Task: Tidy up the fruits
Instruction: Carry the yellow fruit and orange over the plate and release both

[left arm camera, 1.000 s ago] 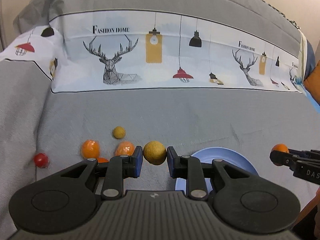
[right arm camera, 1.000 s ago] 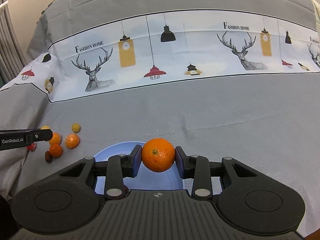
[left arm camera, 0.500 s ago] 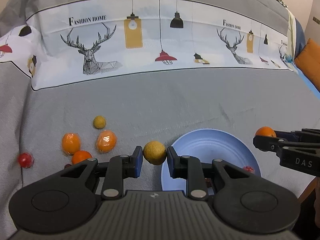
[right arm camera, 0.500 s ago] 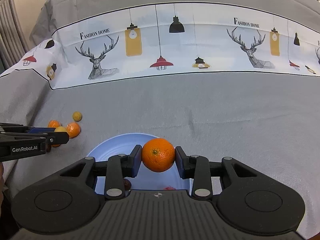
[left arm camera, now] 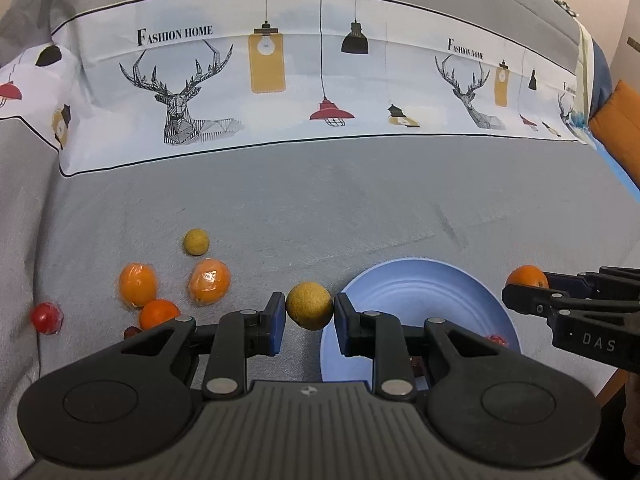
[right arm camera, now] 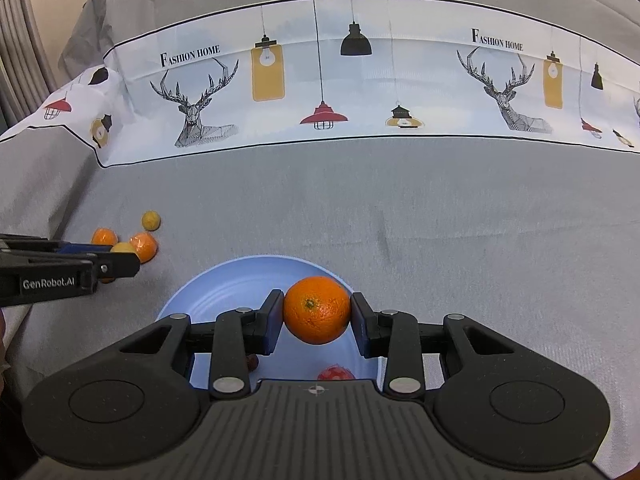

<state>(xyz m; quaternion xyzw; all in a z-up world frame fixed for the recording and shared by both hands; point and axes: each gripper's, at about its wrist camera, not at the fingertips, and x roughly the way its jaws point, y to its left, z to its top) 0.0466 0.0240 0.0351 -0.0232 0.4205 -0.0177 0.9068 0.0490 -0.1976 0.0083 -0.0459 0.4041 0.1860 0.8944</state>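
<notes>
My left gripper (left arm camera: 309,312) is shut on a small yellow fruit (left arm camera: 309,305), held above the grey cloth just left of the blue plate (left arm camera: 420,292). My right gripper (right arm camera: 316,314) is shut on an orange (right arm camera: 317,309) over the blue plate (right arm camera: 224,288). A small red fruit (right arm camera: 335,373) and a dark fruit (right arm camera: 252,362) lie in the plate. Loose on the cloth to the left lie a yellow fruit (left arm camera: 196,241), three oranges (left arm camera: 137,284) (left arm camera: 209,281) (left arm camera: 158,313) and a red fruit (left arm camera: 47,317). In the left wrist view the right gripper (left arm camera: 520,292) enters from the right with its orange (left arm camera: 527,276).
A grey bedspread (right arm camera: 440,220) with a white printed band (right arm camera: 360,80) covers the surface. An orange cushion (left arm camera: 618,120) sits at the far right. A curtain (right arm camera: 16,40) hangs at the far left. The left gripper's side (right arm camera: 60,272) reaches in beside the loose fruit.
The left gripper has carried the yellow fruit rightward toward the plate. The right gripper has shifted over the plate with its orange. Both grips stay unchanged.
</notes>
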